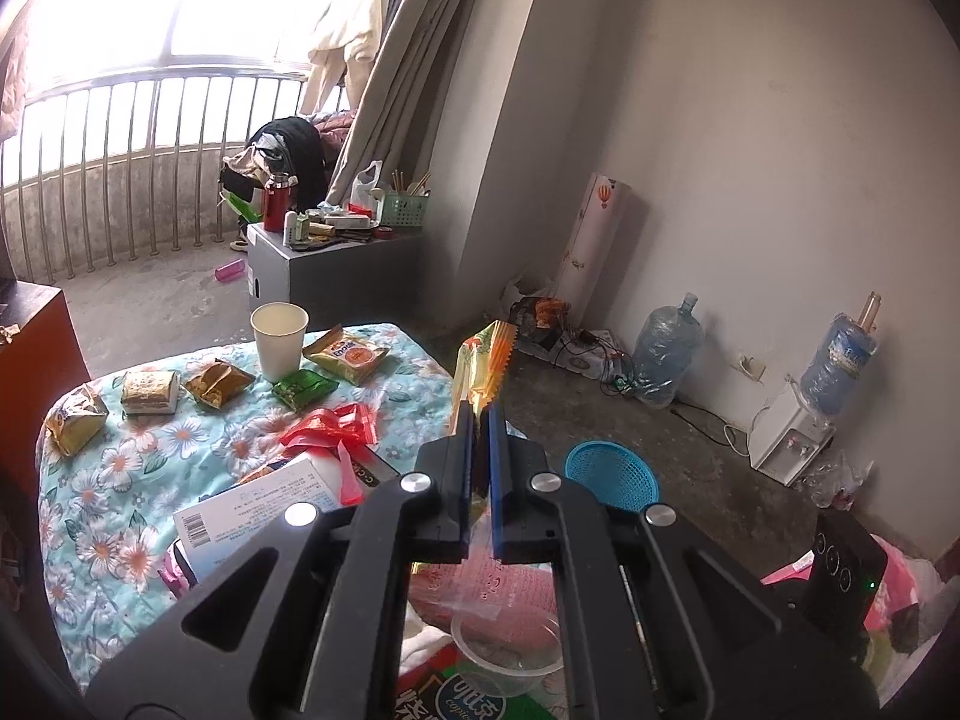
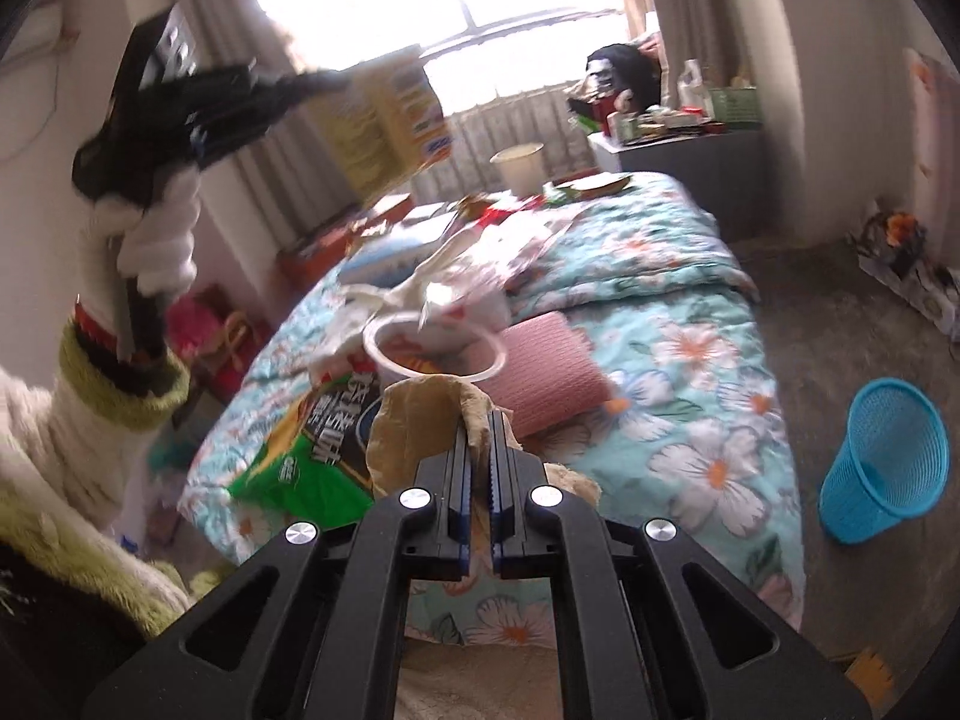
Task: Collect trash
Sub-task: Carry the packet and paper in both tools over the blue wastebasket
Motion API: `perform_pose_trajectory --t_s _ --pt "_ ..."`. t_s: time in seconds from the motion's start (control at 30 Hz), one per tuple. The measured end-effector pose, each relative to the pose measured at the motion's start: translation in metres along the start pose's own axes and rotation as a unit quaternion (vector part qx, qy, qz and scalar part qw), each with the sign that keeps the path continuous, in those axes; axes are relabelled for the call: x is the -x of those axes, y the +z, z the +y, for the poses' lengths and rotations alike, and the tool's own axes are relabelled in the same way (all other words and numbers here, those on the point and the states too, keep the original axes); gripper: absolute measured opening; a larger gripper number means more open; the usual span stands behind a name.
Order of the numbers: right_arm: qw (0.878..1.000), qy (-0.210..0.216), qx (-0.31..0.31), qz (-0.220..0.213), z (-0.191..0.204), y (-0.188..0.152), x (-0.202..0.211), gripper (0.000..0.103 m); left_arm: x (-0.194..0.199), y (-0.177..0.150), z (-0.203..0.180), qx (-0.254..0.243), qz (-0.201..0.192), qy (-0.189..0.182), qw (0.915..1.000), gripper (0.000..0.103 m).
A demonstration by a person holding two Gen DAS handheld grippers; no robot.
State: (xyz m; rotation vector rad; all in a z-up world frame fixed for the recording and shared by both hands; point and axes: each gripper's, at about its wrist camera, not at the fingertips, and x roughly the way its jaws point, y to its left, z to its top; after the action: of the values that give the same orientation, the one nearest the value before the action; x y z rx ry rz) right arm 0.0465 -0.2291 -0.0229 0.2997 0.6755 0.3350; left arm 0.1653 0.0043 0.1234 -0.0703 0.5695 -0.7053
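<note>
My left gripper (image 1: 478, 408) is shut on a yellow snack wrapper (image 1: 483, 360) and holds it up in the air over the bed; it also shows in the right wrist view (image 2: 396, 120), blurred. My right gripper (image 2: 478, 417) is shut on a crumpled brown tissue (image 2: 420, 420) above the bed's near end. A blue mesh waste basket (image 2: 882, 462) stands on the floor right of the bed, and shows in the left wrist view (image 1: 612, 474). Several snack wrappers (image 1: 216, 381), a paper cup (image 1: 279, 339), a red ribbon (image 1: 333, 429) and a green chip bag (image 2: 312, 450) lie on the floral quilt (image 2: 690, 420).
A white noodle cup (image 2: 432, 348) and a pink pad (image 2: 552, 372) lie on the bed. A grey box (image 1: 336, 264) with clutter stands by the balcony rail. Water bottles (image 1: 666, 354) and a dispenser (image 1: 786, 432) stand along the right wall. A wooden cabinet (image 1: 42, 324) is at left.
</note>
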Motion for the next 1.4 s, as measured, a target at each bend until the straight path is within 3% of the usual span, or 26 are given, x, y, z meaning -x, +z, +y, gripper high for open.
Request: perform_pose_trajectory --t_s 0.17,0.37,0.63,0.93,1.4 --pt "0.997 -0.025 -0.064 -0.042 -0.027 -0.006 0.022 0.005 -0.009 -0.001 -0.016 0.006 0.022 -0.018 0.9996 0.003" --pt "0.986 -0.021 -0.129 -0.105 -0.059 -0.012 0.052 0.005 -0.022 0.0 -0.044 0.002 0.051 -0.052 0.9973 0.003" --pt "0.967 -0.046 -0.195 -0.158 -0.105 -0.022 0.084 0.005 -0.074 0.004 -0.1 -0.018 0.097 -0.099 0.9902 0.003" --pt "0.956 -0.051 -0.234 -0.17 -0.131 -0.046 0.09 0.005 -0.122 -0.008 -0.144 -0.045 0.141 -0.11 0.9828 0.003" --pt "0.951 -0.041 -0.253 -0.171 -0.143 -0.053 0.092 0.005 -0.139 -0.013 -0.15 -0.051 0.158 -0.103 0.9807 0.003"
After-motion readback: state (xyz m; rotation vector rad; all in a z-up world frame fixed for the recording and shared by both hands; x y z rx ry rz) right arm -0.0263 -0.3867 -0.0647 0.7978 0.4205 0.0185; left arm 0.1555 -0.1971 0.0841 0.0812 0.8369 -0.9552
